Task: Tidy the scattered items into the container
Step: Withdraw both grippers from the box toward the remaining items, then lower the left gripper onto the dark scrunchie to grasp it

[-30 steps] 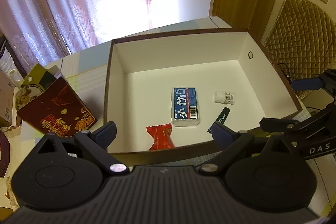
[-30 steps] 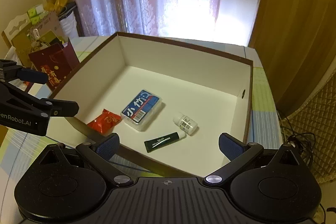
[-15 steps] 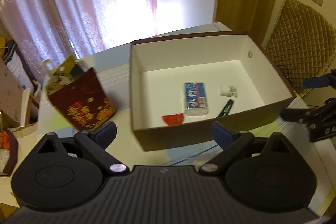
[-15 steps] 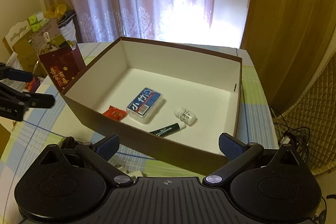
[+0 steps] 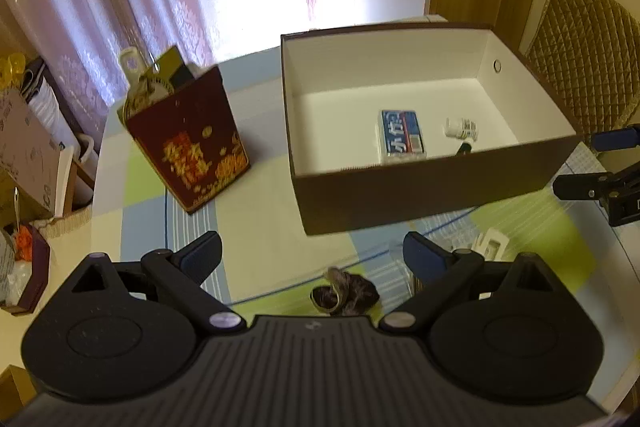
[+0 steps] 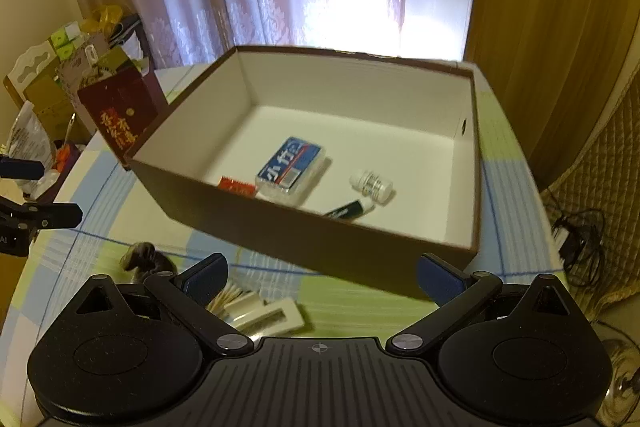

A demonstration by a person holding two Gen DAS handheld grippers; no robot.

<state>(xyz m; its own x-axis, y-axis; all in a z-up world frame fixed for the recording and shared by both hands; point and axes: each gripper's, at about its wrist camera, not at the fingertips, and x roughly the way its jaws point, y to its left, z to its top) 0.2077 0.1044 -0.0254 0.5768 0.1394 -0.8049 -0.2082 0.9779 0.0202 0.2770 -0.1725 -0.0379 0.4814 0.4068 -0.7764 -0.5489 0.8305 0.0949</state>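
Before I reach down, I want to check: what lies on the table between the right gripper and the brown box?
In the right wrist view, a white rectangular case and cotton swabs lie between the right gripper and the brown box.

My left tongs point(image 5: 312, 253) stand with jaws spread wide, blue pads point(image 5: 202, 254) well apart and nothing between them. My right tongs point(image 6: 322, 275) show the same condition: jaws fully spread, blue pads point(image 6: 438, 277) apart, holding nothing. Both are raised and tilted downward. In the left wrist view the right tongs point(image 5: 596, 167) appear at the right edge; in the right wrist view the left tongs point(image 6: 28, 195) appear at the left edge.
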